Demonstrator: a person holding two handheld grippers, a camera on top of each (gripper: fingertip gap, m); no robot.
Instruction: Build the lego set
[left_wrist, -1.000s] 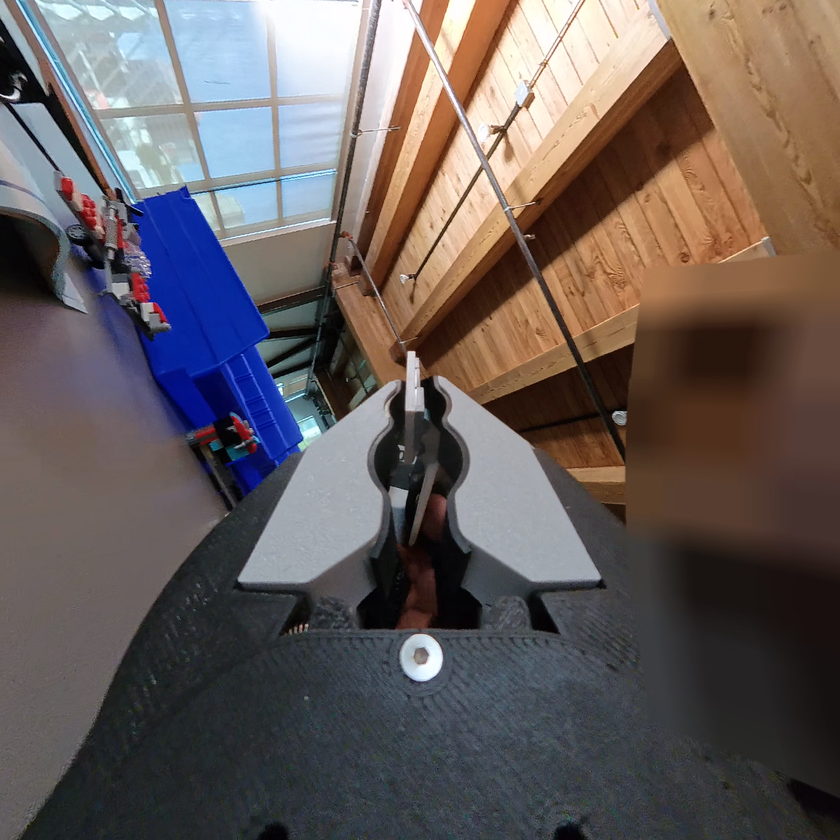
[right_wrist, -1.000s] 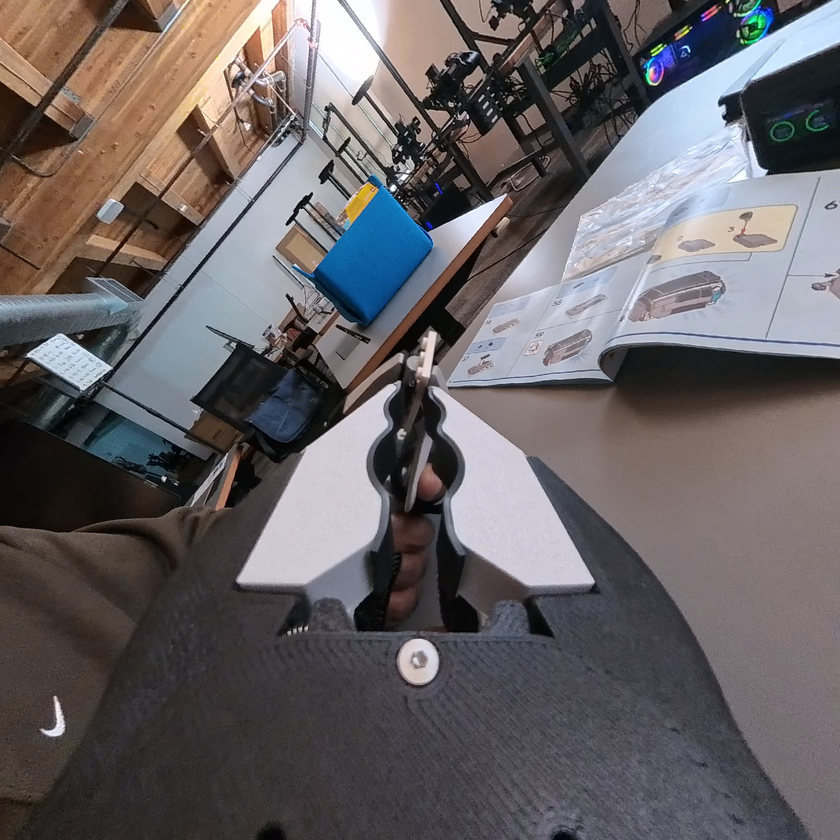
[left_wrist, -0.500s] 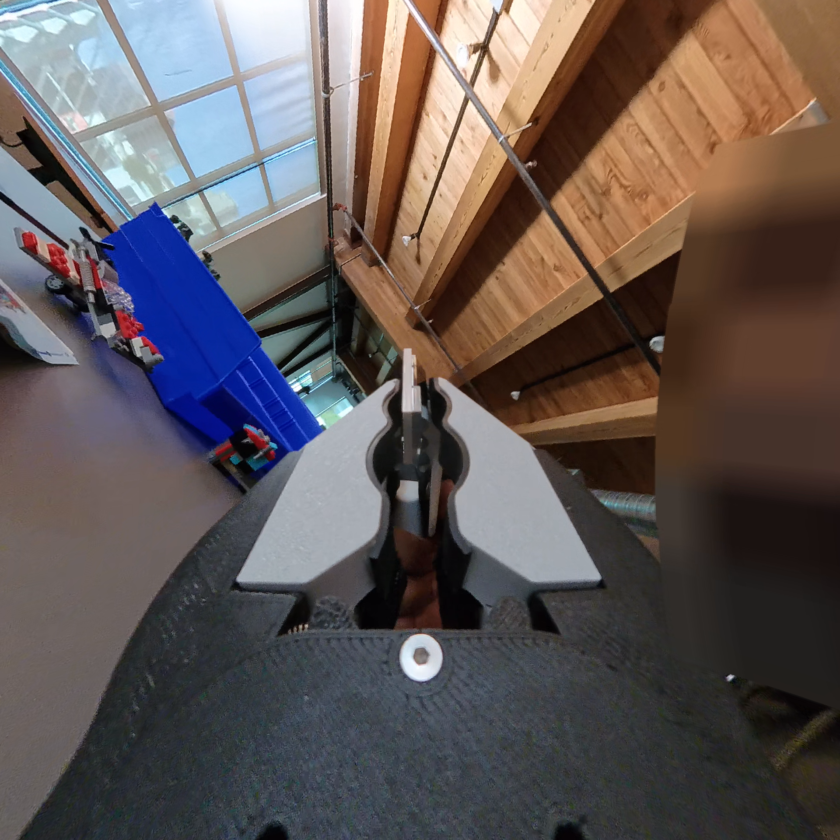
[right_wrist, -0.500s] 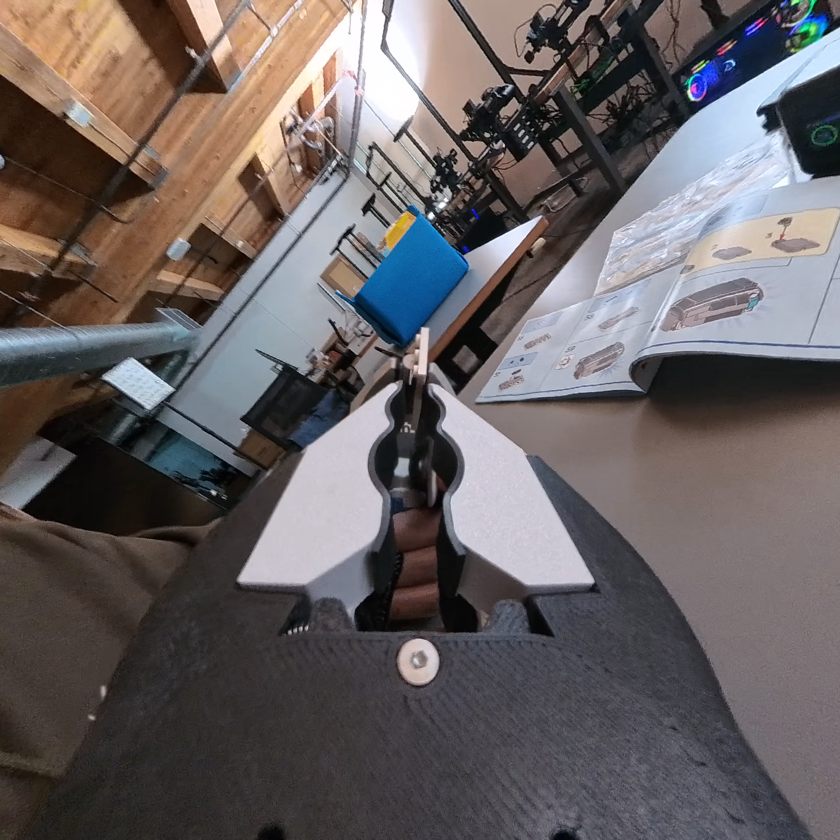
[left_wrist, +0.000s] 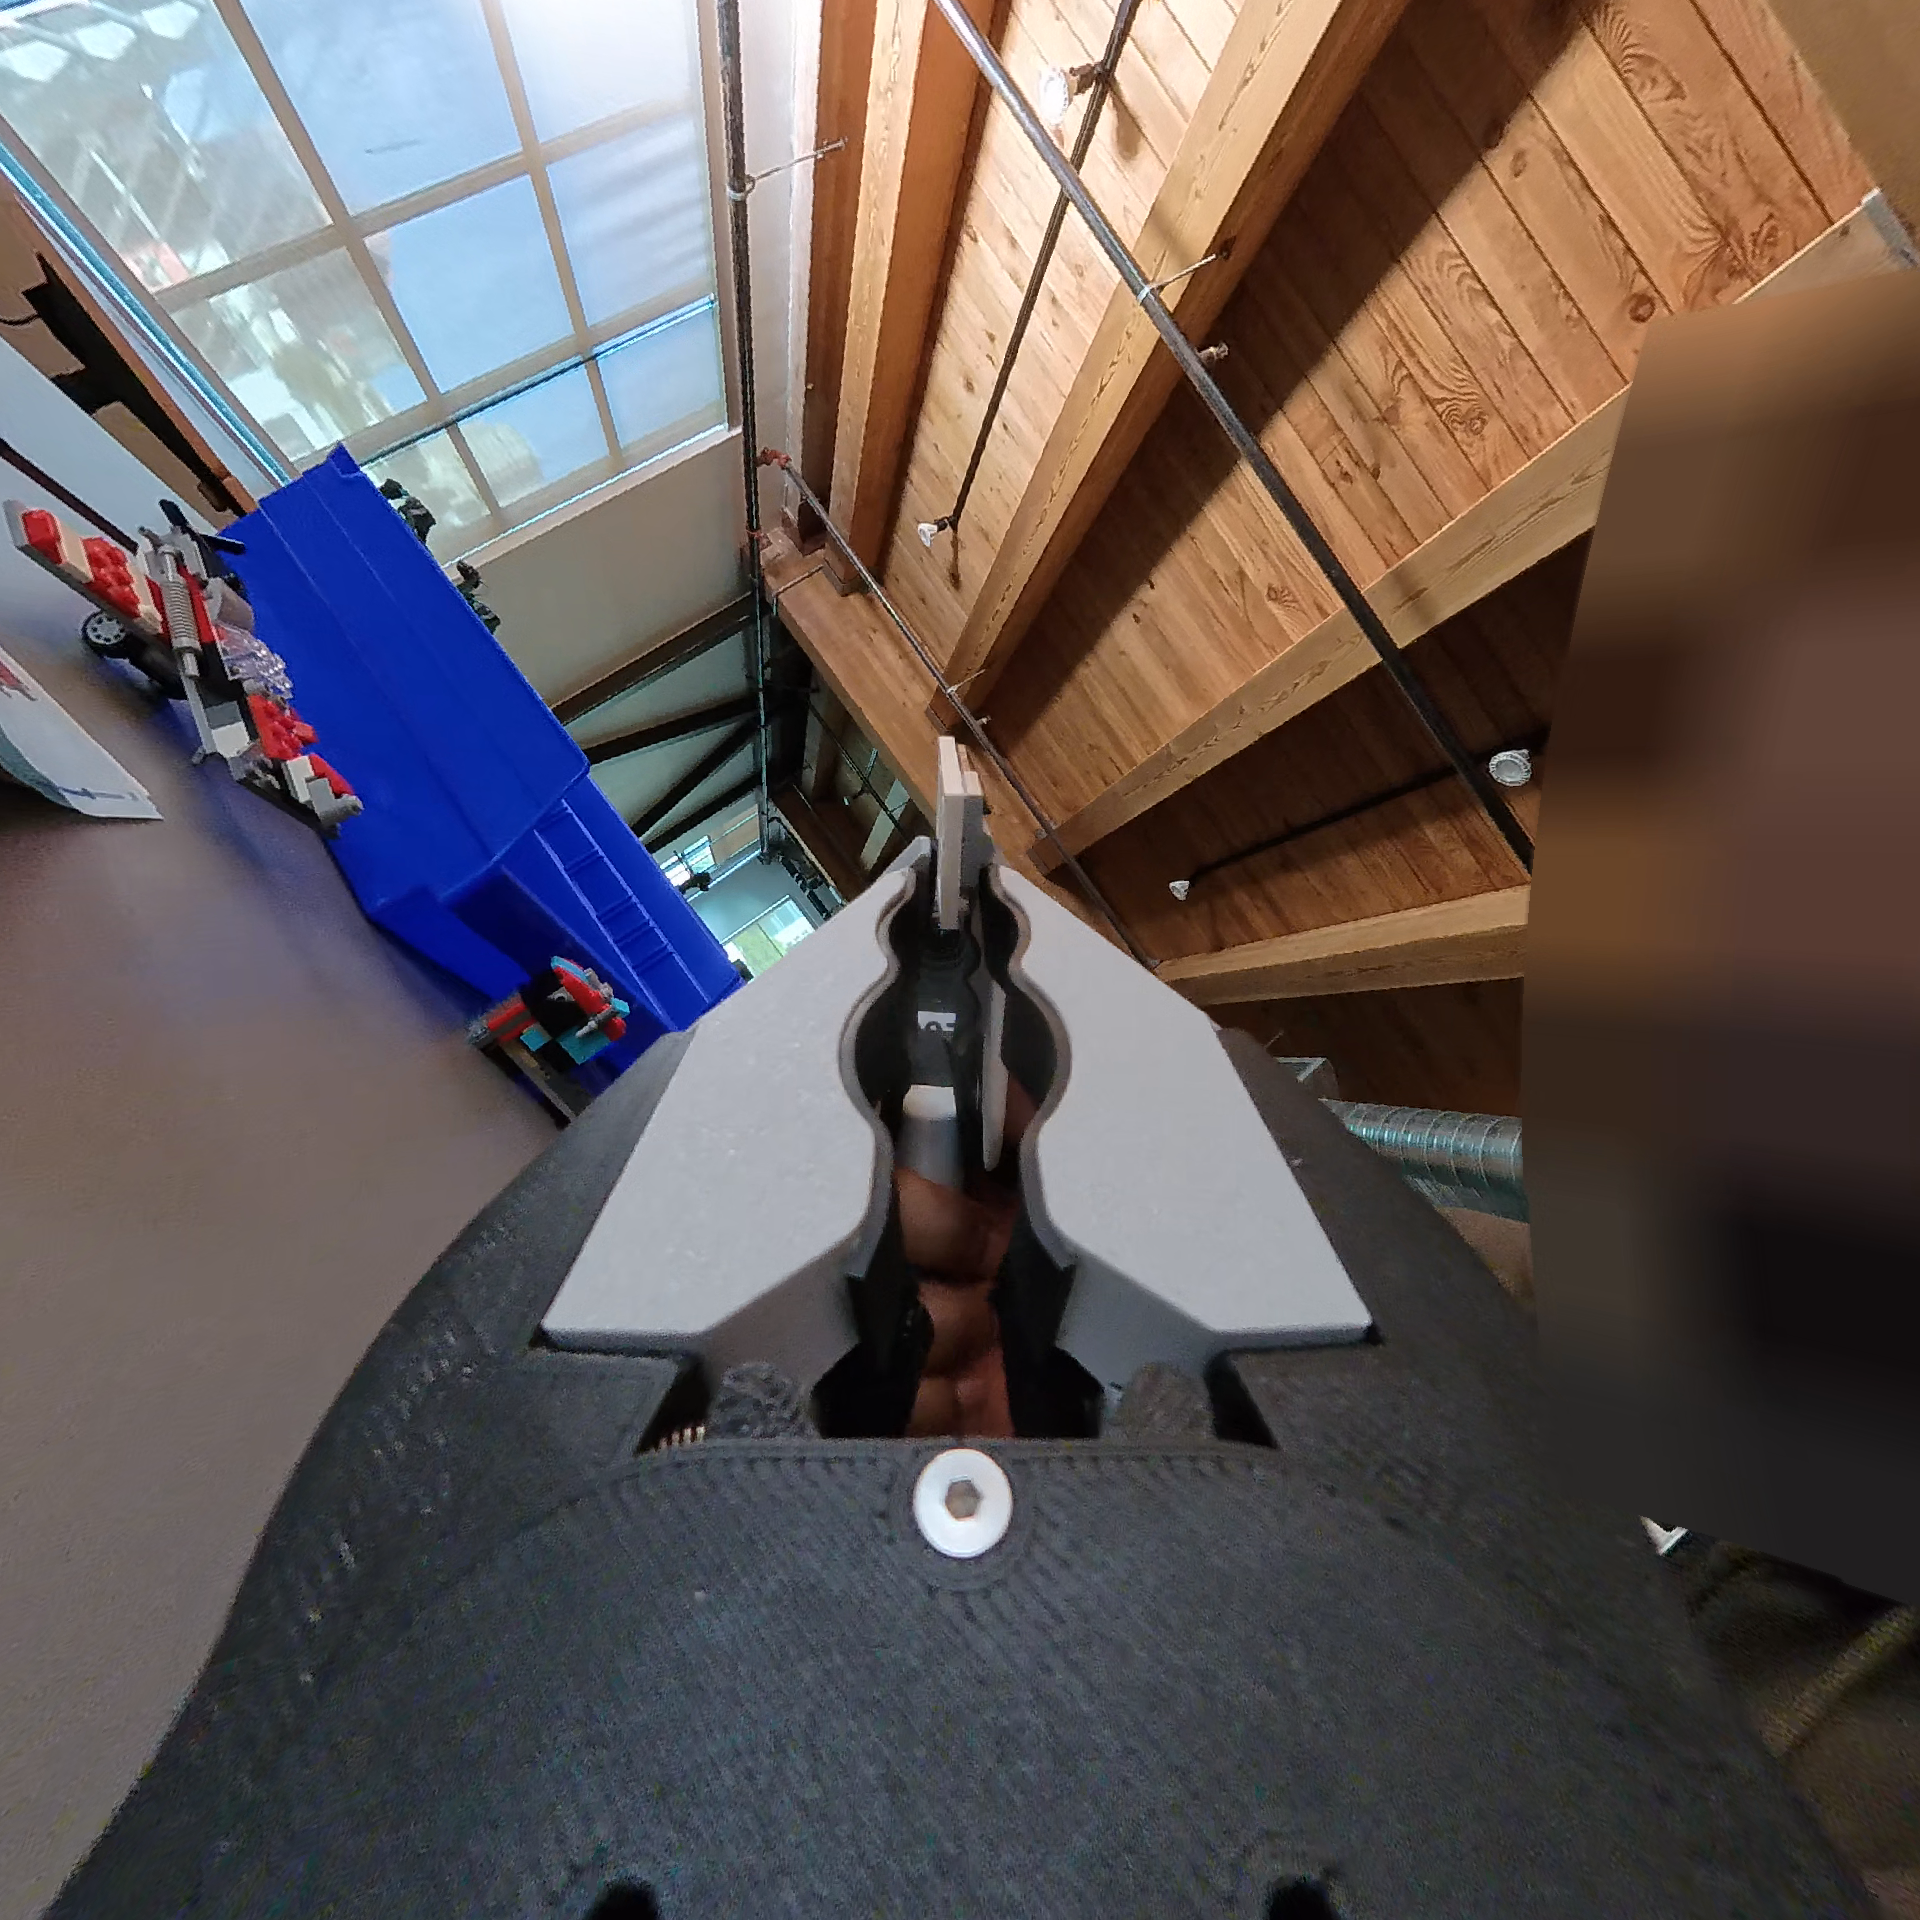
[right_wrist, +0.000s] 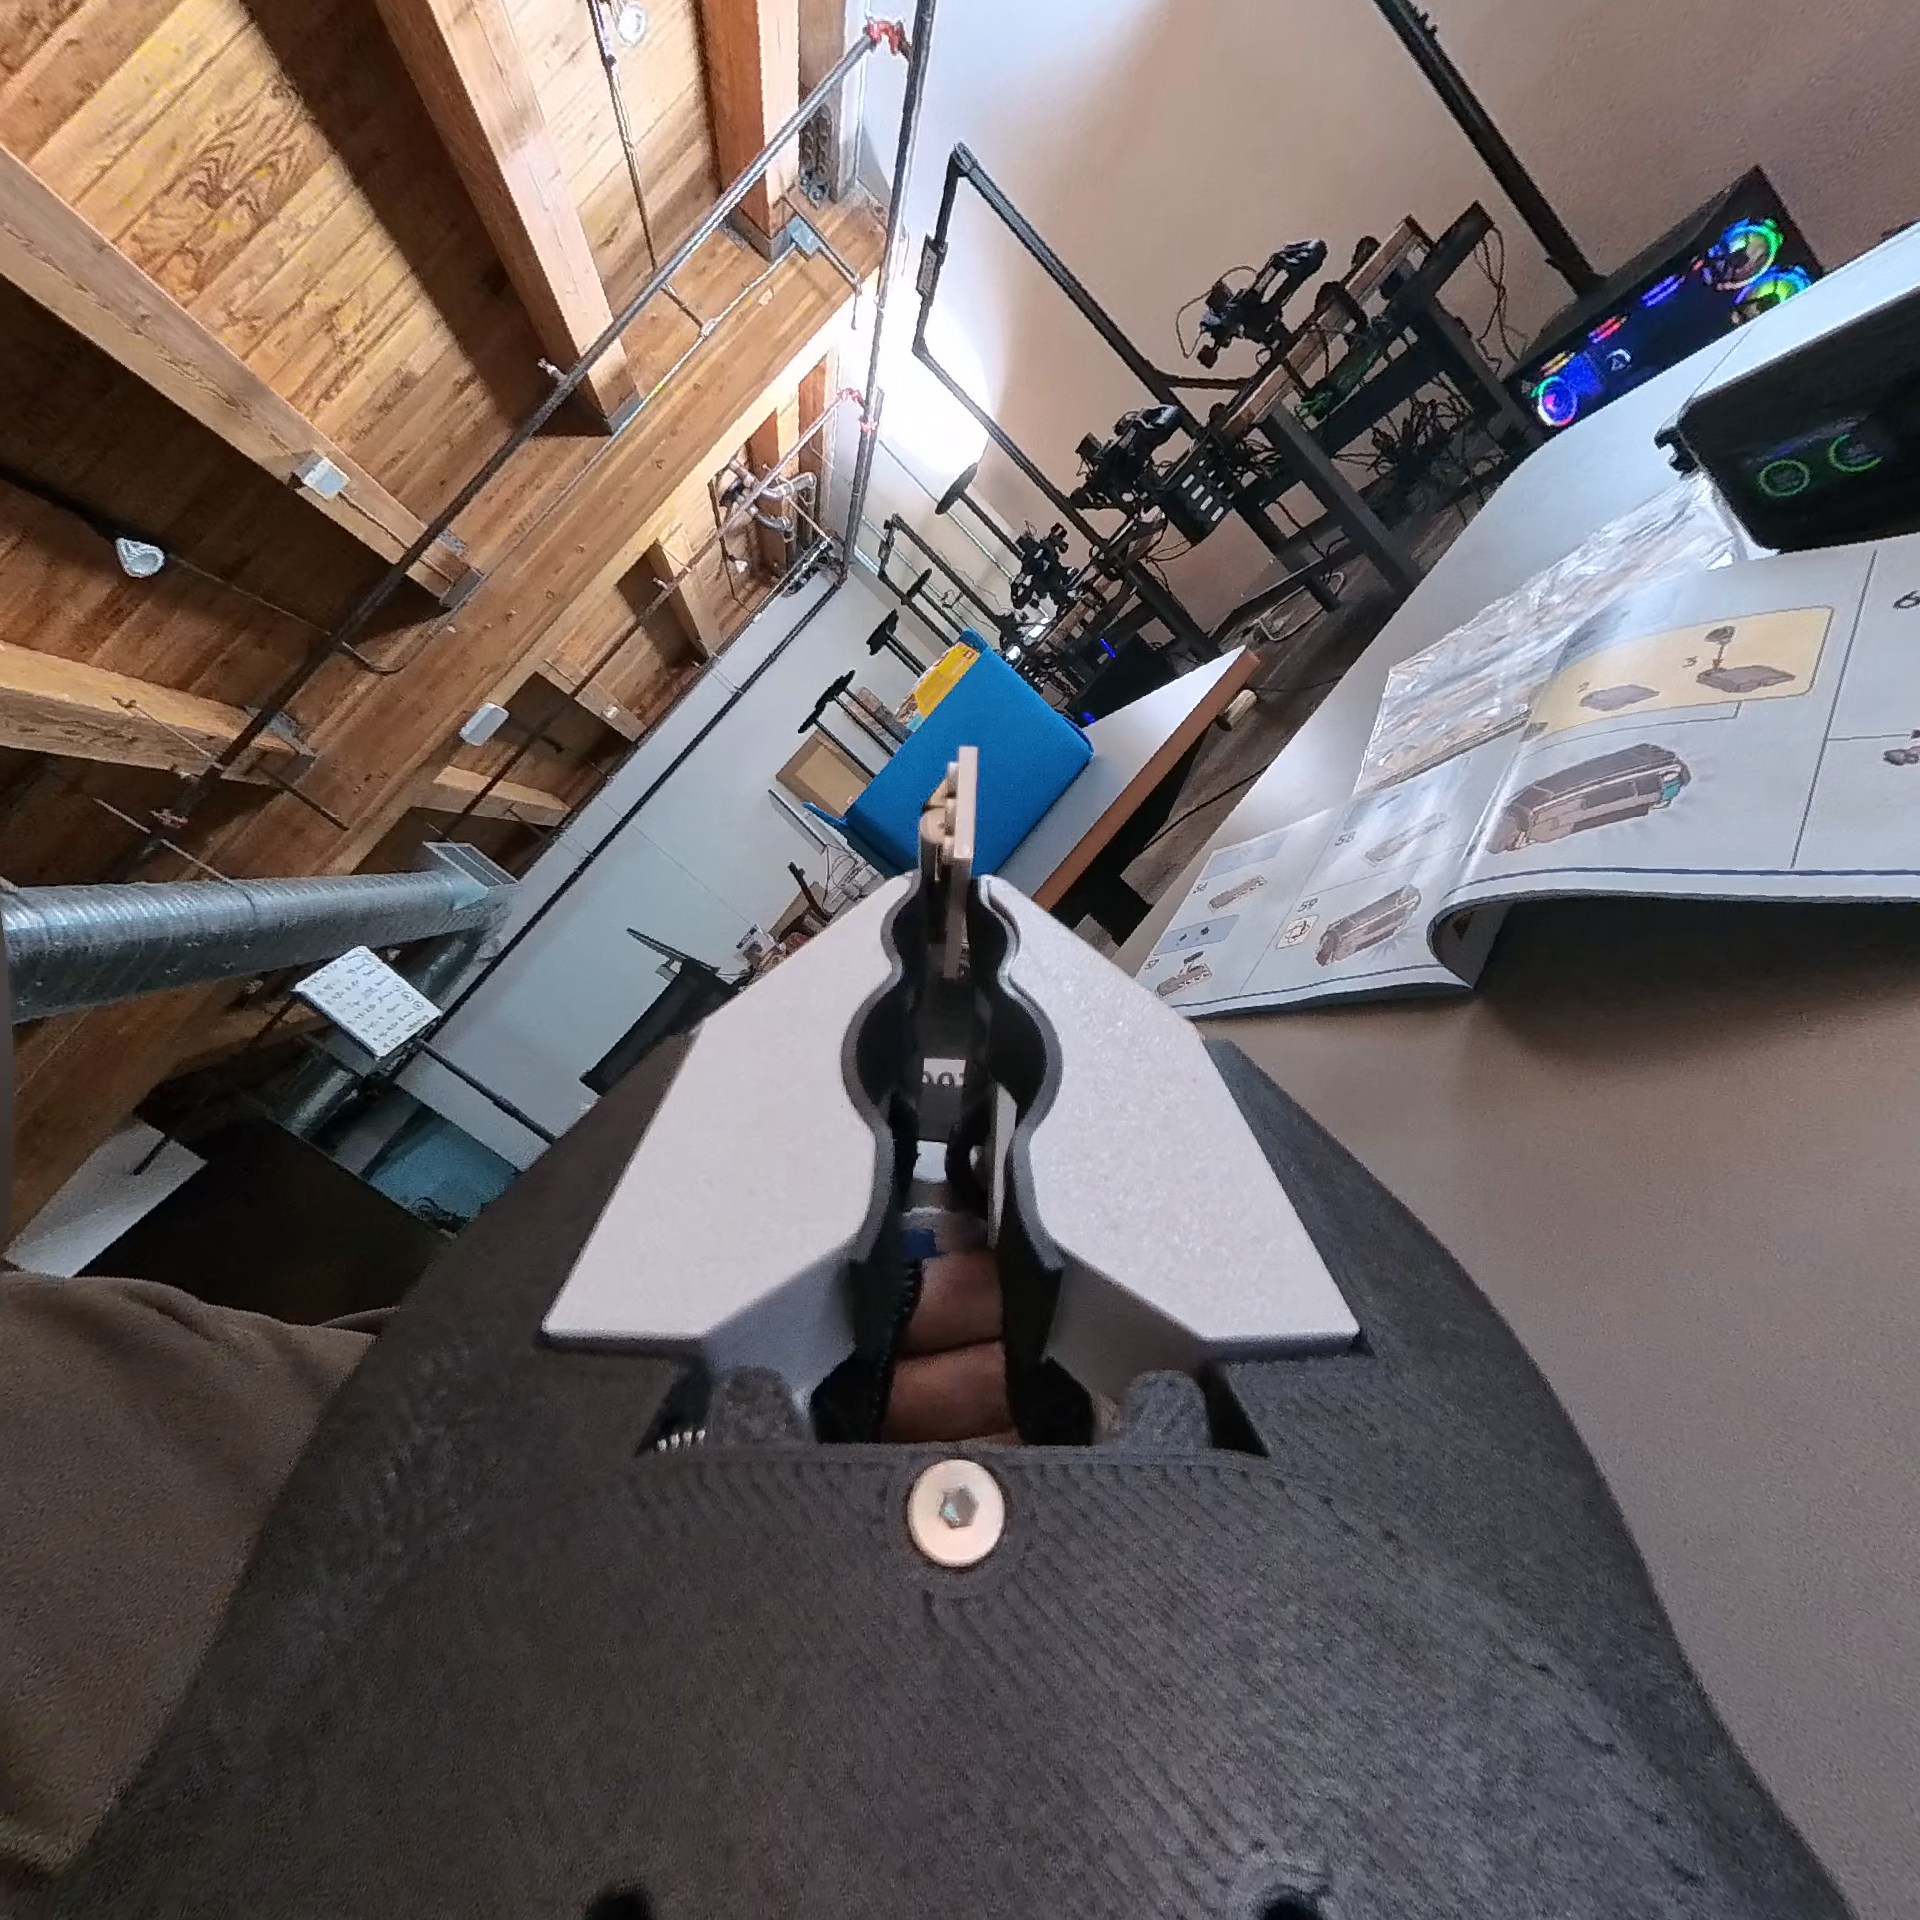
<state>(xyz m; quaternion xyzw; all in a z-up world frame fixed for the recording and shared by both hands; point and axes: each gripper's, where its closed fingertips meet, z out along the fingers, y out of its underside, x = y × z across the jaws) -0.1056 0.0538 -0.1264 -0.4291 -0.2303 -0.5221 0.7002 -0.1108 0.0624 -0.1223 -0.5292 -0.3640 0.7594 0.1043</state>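
Aloft, each gripper, left (left_wrist: 958, 831) and right (right_wrist: 951, 842), pinches a thin pale plate.

The left gripper (left_wrist: 957, 831), at frame centre, points steeply upward, its jaws closed on a thin pale plate. The right gripper (right_wrist: 951, 831) is tilted upward too, its jaws clamping a thin tan plate. Bare fingers (right_wrist: 940, 1340) show beneath.

Daylight floods a gridded window (left_wrist: 416, 260) under timber ceiling beams (left_wrist: 1195, 364); grey tables (right_wrist: 1714, 1195) w/ black equipment racks (right_wrist: 1299, 343) (pale walls behind).
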